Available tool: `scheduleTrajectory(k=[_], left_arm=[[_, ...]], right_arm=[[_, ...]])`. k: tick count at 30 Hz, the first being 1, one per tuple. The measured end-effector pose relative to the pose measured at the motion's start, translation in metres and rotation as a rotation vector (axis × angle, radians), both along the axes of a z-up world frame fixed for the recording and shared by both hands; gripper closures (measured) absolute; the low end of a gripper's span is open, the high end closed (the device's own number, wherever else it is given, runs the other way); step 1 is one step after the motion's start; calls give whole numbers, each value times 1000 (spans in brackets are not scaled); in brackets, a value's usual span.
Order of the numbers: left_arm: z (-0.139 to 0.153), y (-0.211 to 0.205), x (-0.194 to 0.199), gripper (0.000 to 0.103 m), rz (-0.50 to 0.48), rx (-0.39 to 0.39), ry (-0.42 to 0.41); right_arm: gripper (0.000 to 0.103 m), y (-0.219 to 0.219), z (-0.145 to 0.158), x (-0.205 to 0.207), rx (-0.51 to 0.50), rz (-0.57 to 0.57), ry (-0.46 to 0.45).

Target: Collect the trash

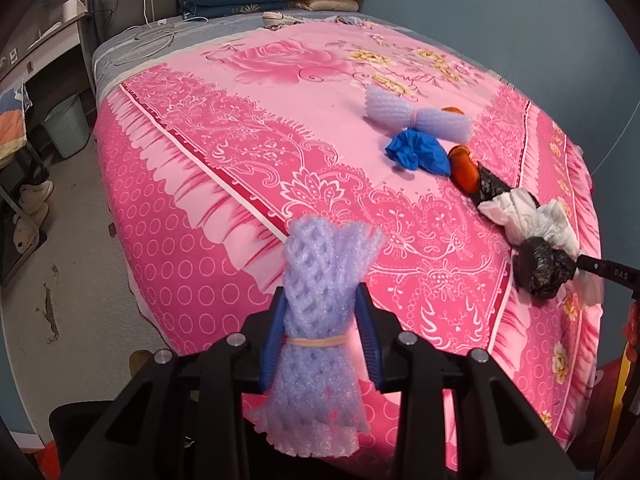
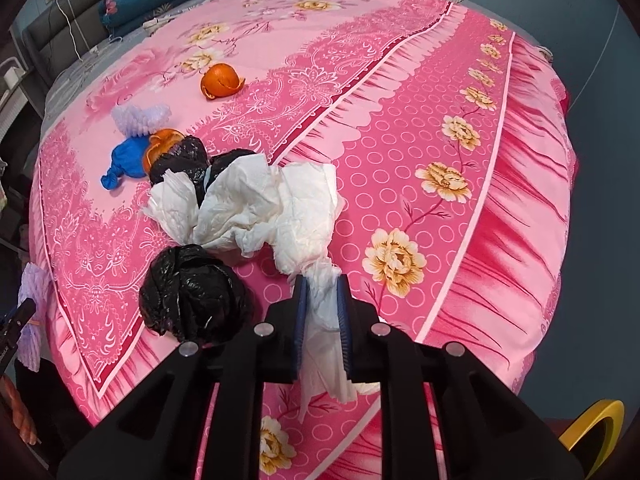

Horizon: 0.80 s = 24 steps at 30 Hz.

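both tongs loaded: left gripper (image 1: 322,322) clamped round purple foam netting (image 1: 320,320), right gripper (image 2: 322,308) pinched tight on white tissue wad (image 2: 264,204), lifting trash clear of pink bedspread (image 1: 224,128) probably for binning.

Both tools are matte black, with angular arms that spread like struts. The left tool (image 1: 322,332) and the right tool (image 2: 323,320) each carry ribbed blue pads (image 1: 370,344) and four round silver screw heads (image 1: 237,339) along the black frame.
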<state>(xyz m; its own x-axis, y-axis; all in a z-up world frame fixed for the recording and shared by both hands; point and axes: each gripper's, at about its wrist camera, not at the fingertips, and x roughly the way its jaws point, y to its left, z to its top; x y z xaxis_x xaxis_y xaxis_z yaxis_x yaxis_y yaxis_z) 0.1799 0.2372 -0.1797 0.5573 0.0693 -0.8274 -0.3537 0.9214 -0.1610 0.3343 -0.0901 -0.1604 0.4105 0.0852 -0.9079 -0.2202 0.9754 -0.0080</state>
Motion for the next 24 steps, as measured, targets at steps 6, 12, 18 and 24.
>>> scheduleTrajectory(k=[6, 12, 18, 24], left_arm=[[14, -5, -5, 71, -5, 2, -33], [35, -13, -10, 71, -16, 3, -76], [56, -28, -15, 71, -32, 3, -121], [80, -47, -21, 71, -59, 8, -175]], right_arm=[[88, -11, 14, -9, 34, -11, -13], [88, -24, 36, -21, 76, -23, -51], [88, -34, 62, -40, 114, -12, -105], [88, -45, 93, -63, 149, 4, -167]])
